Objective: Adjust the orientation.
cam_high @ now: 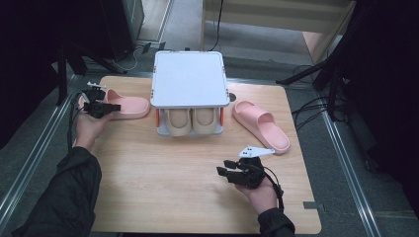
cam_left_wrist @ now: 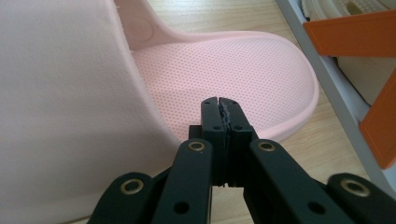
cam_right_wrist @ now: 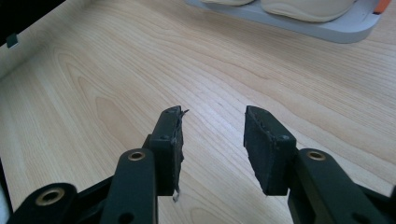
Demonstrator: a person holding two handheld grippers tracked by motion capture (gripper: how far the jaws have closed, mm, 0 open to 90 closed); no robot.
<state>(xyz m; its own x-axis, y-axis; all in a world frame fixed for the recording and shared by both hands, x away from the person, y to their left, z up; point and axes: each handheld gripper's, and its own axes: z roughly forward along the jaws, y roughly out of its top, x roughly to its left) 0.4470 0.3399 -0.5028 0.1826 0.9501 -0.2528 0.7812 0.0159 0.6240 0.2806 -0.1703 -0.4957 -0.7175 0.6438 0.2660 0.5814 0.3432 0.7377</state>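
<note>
2 pink slippers of smooth moulded foam lie on the pale wood-grain table [cam_high: 163,187]. The left pink slipper [cam_high: 126,104] sits at the upper left of the high view, just beside the rack [cam_high: 188,79]; the right pink slipper [cam_high: 261,125] lies at centre right, apart from the rack. In the left gripper view the left slipper's footbed [cam_left_wrist: 224,70] shows a fine dotted texture, its broad strap [cam_left_wrist: 60,107] is cut off by the frame's left edge, and its rounded end points to the right.

The left gripper [cam_left_wrist: 219,103] has its 2 black jaws pressed flat together with nothing between them, their tips over the slipper's sole edge; contact is hard to make out.

The right gripper [cam_right_wrist: 212,135], low and right of centre in the high view, stands released, jaws spread above bare wood.

The rack is a white flat-topped shelf with orange posts [cam_left_wrist: 369,88]; 2 beige shoes [cam_high: 191,121] sit under it, their rear halves hidden.
</note>
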